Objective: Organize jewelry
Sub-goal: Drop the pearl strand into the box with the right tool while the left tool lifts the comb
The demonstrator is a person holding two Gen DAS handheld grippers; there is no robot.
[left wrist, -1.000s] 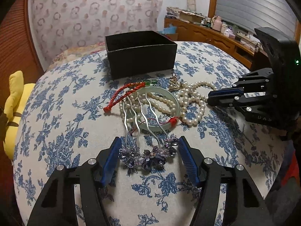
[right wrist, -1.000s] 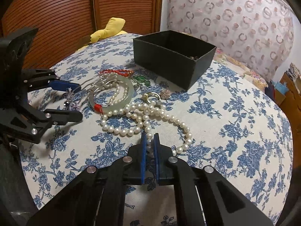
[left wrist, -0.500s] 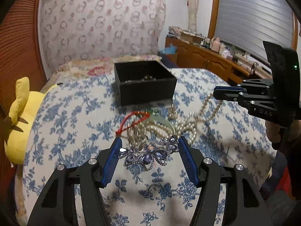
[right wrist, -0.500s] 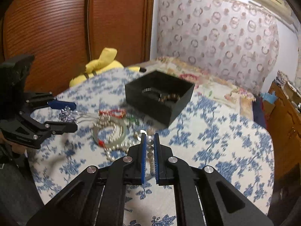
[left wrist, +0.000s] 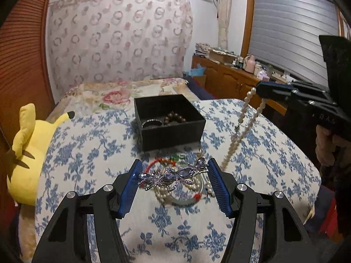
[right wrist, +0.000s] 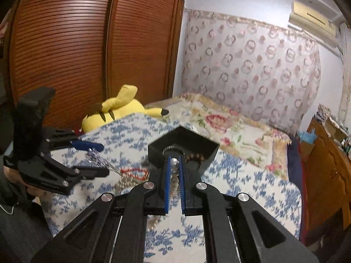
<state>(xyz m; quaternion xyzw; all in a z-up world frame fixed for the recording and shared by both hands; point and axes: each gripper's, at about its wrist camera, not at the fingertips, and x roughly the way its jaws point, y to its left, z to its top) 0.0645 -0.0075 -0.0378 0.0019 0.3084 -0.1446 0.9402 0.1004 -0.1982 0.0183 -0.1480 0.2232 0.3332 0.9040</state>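
Observation:
My left gripper (left wrist: 173, 175) is shut on a purple jewelled hair comb (left wrist: 173, 175) and holds it above the table. My right gripper (right wrist: 174, 164) is shut on a pearl necklace (right wrist: 174, 175); in the left wrist view the strand (left wrist: 241, 129) hangs from it down to the jewelry pile. The black box (left wrist: 169, 120) stands behind, holding a dark bead bracelet (left wrist: 175, 117) and a dark bangle (left wrist: 152, 122). A red cord bracelet (left wrist: 160, 161), a jade bangle (left wrist: 186, 201) and green beads (left wrist: 177, 157) lie on the cloth below the comb. The left gripper also shows in the right wrist view (right wrist: 96, 160).
The table has a blue floral cloth (left wrist: 87, 149). A yellow plush toy (left wrist: 28, 149) lies at its left edge. A bed (left wrist: 122, 89) is behind the table, and a wooden cabinet (left wrist: 230, 76) with clutter stands at the far right.
Both grippers have risen higher above the table. The comb is lifted clear of the pile, and the pearl strand now hangs stretched from the right gripper. The box's inside is now in view.

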